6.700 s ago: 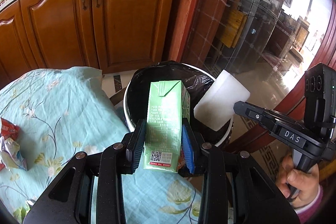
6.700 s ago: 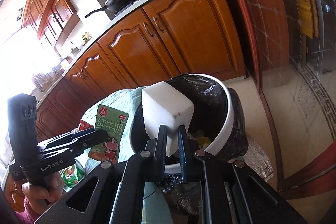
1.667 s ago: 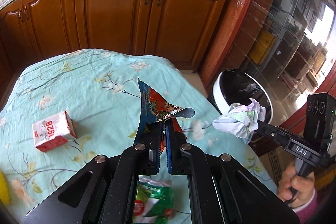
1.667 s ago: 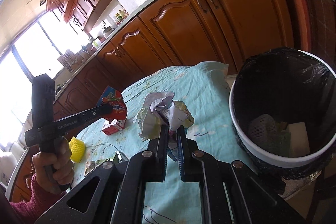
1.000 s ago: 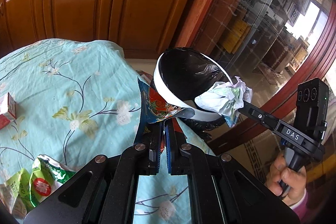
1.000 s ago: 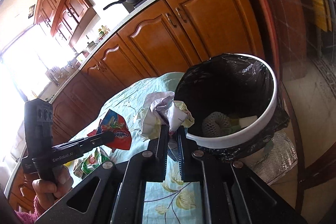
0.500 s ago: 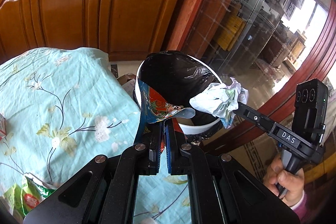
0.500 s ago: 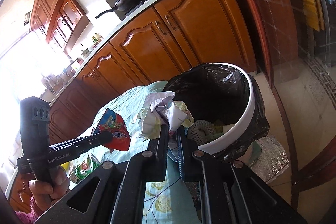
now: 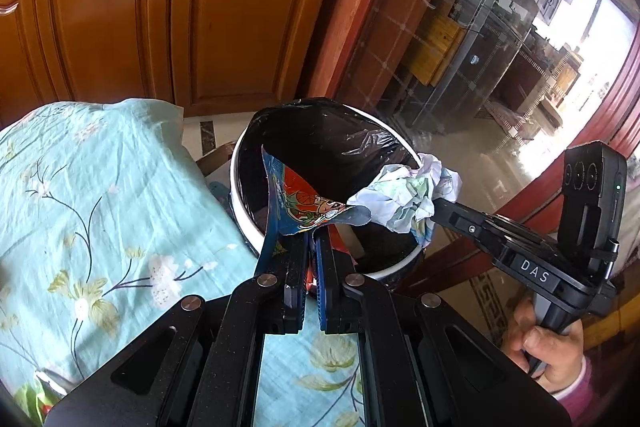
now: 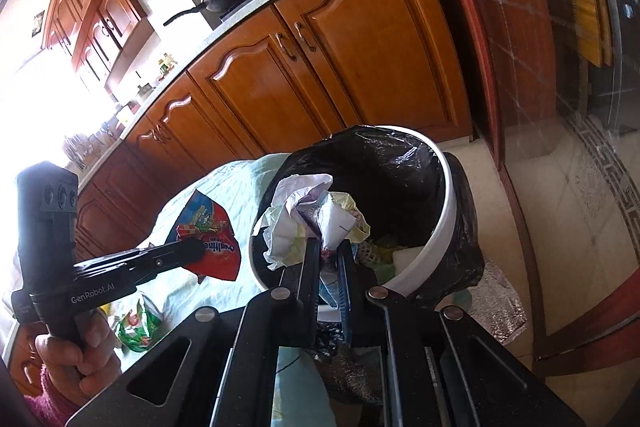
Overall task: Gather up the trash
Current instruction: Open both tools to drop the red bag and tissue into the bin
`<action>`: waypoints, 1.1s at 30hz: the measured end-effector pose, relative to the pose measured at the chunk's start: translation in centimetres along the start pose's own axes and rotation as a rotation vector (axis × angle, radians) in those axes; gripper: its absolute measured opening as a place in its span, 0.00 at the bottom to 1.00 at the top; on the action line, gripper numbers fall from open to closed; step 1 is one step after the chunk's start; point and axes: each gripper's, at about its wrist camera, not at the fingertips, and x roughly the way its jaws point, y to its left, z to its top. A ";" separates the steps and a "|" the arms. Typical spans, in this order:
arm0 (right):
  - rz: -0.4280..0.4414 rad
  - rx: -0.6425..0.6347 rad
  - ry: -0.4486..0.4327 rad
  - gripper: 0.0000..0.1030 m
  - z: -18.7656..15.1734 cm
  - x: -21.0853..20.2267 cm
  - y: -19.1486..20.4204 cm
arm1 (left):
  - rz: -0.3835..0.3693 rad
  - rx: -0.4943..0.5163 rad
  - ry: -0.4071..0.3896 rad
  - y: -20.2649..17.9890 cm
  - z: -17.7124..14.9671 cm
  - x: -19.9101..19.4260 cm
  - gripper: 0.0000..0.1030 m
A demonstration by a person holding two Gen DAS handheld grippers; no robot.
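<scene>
My left gripper (image 9: 311,251) is shut on a red and blue snack wrapper (image 9: 298,205) and holds it at the near rim of the white trash bin (image 9: 240,163) lined with a black bag. It also shows in the right wrist view (image 10: 208,247). My right gripper (image 10: 329,251) is shut on a crumpled paper wad (image 10: 312,219) and holds it over the bin's mouth (image 10: 444,211). The wad also shows in the left wrist view (image 9: 404,195). Trash lies at the bin's bottom (image 10: 400,253).
The table with a teal floral cloth (image 9: 92,195) stands left of the bin. A green snack bag (image 10: 138,323) lies on it. Wooden kitchen cabinets (image 9: 168,15) stand behind. A glass door (image 9: 500,39) and tiled floor (image 10: 560,227) are to the right.
Both grippers have moved from over the table to the bin, carrying the wrapper and the paper wad. The bin is now closer and under both loads.
</scene>
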 end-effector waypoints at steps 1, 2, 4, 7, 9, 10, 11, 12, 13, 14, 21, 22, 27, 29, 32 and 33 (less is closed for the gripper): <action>-0.010 -0.008 0.008 0.08 0.2 0.2 -0.1 | 0.005 0.006 0.003 -0.1 0.2 0.3 0.03; -0.021 -0.018 0.016 0.08 0.3 0.4 -0.1 | 0.008 0.011 0.006 -0.2 0.4 0.5 0.03; -0.043 -0.039 0.029 0.08 0.7 0.7 -0.1 | 0.016 0.020 0.014 -0.3 0.8 1.1 0.03; -0.064 -0.064 0.050 0.08 1.3 1.2 -0.1 | 0.015 0.023 0.032 -0.5 1.3 2.0 0.03; -0.078 -0.078 0.062 0.08 1.7 1.6 -0.1 | 0.019 0.025 0.043 -0.5 1.6 2.7 0.03; -0.084 -0.082 0.069 0.08 1.9 1.8 -0.1 | 0.022 0.028 0.047 -0.6 1.8 2.9 0.03; -0.089 -0.085 0.075 0.08 2.0 2.1 -0.2 | 0.025 0.033 0.050 -0.6 1.9 3.1 0.03; -0.095 -0.089 0.081 0.08 2.2 2.3 -0.2 | 0.029 0.036 0.052 -0.6 2.0 3.3 0.03; -0.101 -0.093 0.086 0.08 2.3 2.5 -0.2 | 0.032 0.038 0.054 -0.6 2.1 3.5 0.03; -0.106 -0.096 0.091 0.08 2.5 2.7 -0.3 | 0.034 0.039 0.057 -0.6 2.2 3.6 0.03; -0.129 -0.100 0.118 0.08 3.2 3.7 -1.0 | 0.039 0.032 0.087 -0.3 2.7 5.1 0.04; -0.131 -0.099 0.123 0.09 3.3 3.9 -1.1 | 0.041 0.029 0.094 -0.3 2.8 5.3 0.06; -0.132 -0.068 0.130 0.24 3.7 4.3 -1.7 | 0.038 0.018 0.100 -0.3 2.7 5.5 0.21; -0.132 -0.063 0.117 0.30 3.7 4.0 -1.7 | 0.039 0.016 0.091 -0.2 2.4 5.2 0.30; -0.114 -0.048 0.094 0.31 3.5 3.3 -1.8 | 0.037 0.004 0.071 0.0 1.8 4.4 0.35; -0.106 -0.042 0.084 0.36 3.3 2.9 -1.8 | 0.034 -0.003 0.063 0.1 1.6 4.0 0.36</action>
